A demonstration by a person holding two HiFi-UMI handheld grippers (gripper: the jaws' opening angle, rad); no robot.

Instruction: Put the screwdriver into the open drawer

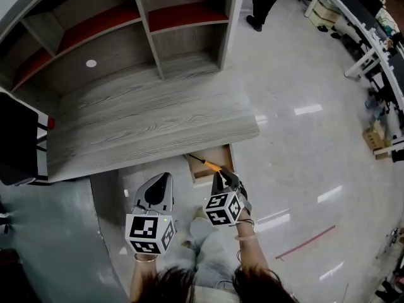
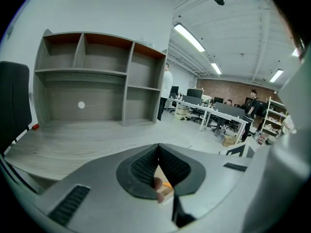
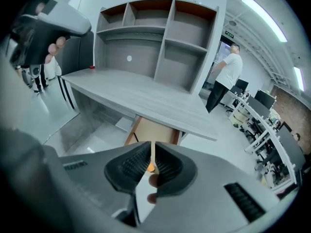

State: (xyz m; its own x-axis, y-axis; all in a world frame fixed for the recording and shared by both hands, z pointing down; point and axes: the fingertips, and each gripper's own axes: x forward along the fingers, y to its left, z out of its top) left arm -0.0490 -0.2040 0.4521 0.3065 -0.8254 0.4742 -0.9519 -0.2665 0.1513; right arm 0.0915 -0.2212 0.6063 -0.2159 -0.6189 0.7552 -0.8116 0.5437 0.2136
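The screwdriver (image 1: 207, 163) has an orange handle and a dark shaft. It hangs over the open wooden drawer (image 1: 225, 154) under the desk's front edge. My right gripper (image 1: 219, 175) is shut on its handle, just in front of the drawer. In the right gripper view the orange handle (image 3: 151, 167) shows between the nearly closed pads, with the drawer (image 3: 156, 130) straight ahead of the gripper (image 3: 152, 152). My left gripper (image 1: 162, 182) hangs shut with nothing in it, left of the drawer and below the desk edge. In its own view the left gripper (image 2: 158, 152) faces the desk top.
The grey desk (image 1: 145, 128) carries a shelf unit (image 1: 158, 36) at its back. A black chair (image 1: 16, 137) stands at the left. A small red item (image 1: 50, 123) lies at the desk's left edge. A person (image 1: 262, 2) stands far off; office desks (image 1: 372, 30) line the right.
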